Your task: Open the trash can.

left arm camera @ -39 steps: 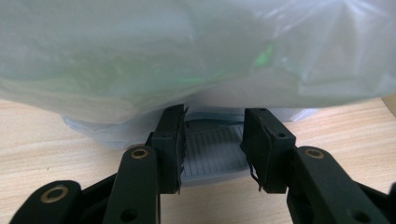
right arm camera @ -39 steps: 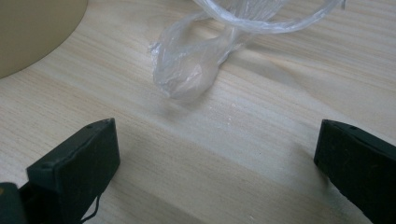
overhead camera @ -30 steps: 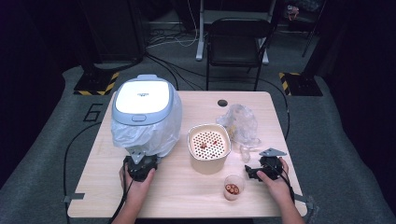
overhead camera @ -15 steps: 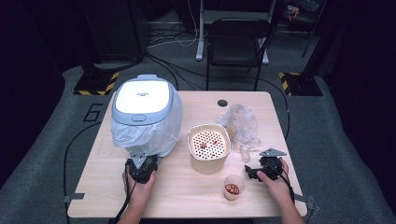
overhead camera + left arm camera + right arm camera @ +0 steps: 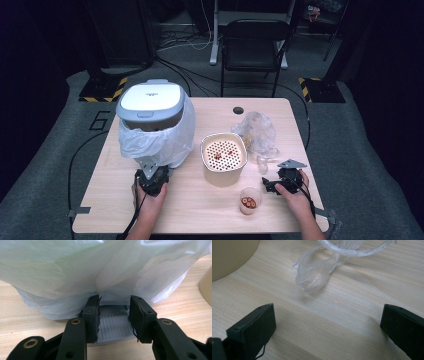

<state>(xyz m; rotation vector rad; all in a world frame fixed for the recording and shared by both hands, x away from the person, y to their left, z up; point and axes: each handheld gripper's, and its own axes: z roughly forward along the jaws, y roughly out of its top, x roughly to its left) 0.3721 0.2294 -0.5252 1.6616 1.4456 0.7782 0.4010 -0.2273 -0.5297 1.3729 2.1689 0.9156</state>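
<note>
Left gripper (image 5: 151, 176) near the table's front-left edge, jaws narrowly parted; right gripper (image 5: 278, 184) near the front-right edge, jaws spread wide

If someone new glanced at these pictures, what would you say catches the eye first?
Most striking is the white rice cooker at the table's back left, wrapped in a pale plastic bag. The left claw sits at the bag's lower edge, jaws slightly apart. Mid-table stands a beige pot with a perforated tray, and a small cup of red pieces lies near the open right claw.
</note>
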